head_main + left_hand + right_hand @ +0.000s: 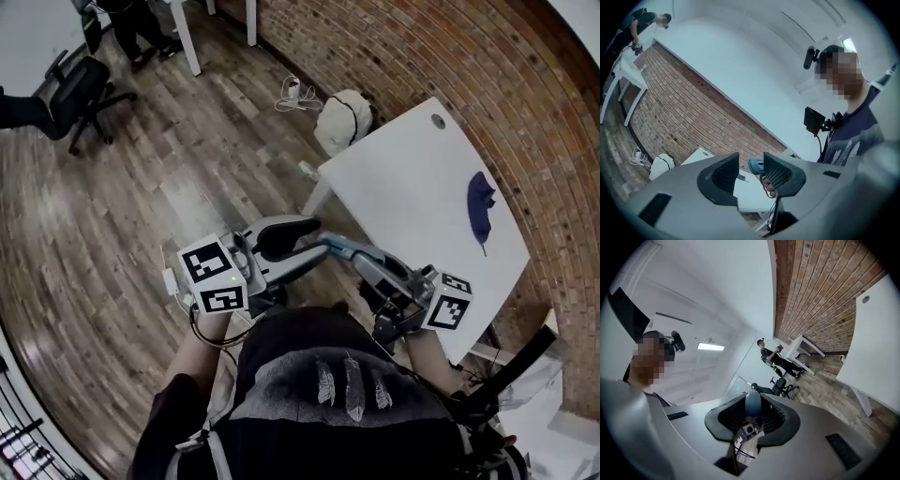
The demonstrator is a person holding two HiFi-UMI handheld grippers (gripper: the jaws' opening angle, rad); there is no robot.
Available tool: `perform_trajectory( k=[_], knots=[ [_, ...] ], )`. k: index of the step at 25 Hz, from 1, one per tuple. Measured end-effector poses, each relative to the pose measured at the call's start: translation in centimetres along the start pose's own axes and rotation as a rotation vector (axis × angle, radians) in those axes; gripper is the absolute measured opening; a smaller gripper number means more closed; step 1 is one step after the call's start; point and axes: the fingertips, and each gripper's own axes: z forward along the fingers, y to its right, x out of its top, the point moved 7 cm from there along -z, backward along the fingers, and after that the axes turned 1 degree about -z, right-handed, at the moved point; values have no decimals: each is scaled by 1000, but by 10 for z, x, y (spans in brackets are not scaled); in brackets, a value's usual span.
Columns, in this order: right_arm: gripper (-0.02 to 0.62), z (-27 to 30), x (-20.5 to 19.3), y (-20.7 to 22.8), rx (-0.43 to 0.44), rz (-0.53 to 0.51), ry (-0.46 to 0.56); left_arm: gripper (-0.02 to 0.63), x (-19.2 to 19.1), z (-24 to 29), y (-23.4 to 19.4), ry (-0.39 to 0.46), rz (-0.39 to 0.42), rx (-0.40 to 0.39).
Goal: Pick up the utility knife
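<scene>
While left tongs [750, 158] gape | utility knife [753, 402] clamped in right tongs [753, 414]

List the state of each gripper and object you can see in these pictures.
Left gripper: fingers apart, nothing between them.
Right gripper: shut on the knife.
Knife: held in the air, off the table.
Blue object: lying on the table.
Bag: on the floor by the table.

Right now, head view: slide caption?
Right gripper holds the utility knife above wood floor; left gripper open beside it.
</scene>
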Motion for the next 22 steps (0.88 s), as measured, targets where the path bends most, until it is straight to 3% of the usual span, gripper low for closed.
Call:
perform_trajectory(
  k=[5, 7, 11, 13, 16, 22],
  knots=[
    [69, 19, -8, -6, 3, -47, -56, 138, -3, -13, -4, 14, -14, -42],
    [71, 20, -9, -7, -11, -63, -59, 94, -6, -15, -4, 21, -37, -58],
    [71, 10, -13, -8, -90, -131, -35, 75, -10, -8, -6, 15, -83, -113],
    [75, -2, -12, -7, -133, -180, -23, 71, -12, 5, -8, -9, -92, -149],
    [121, -29, -3, -5, -130, -215, -3, 66, -9, 36, -4, -42, -101, -204],
    [121, -98, 7, -7, -151, -250, 74, 63, -15, 102, 34, -124, -62, -285]
  ],
)
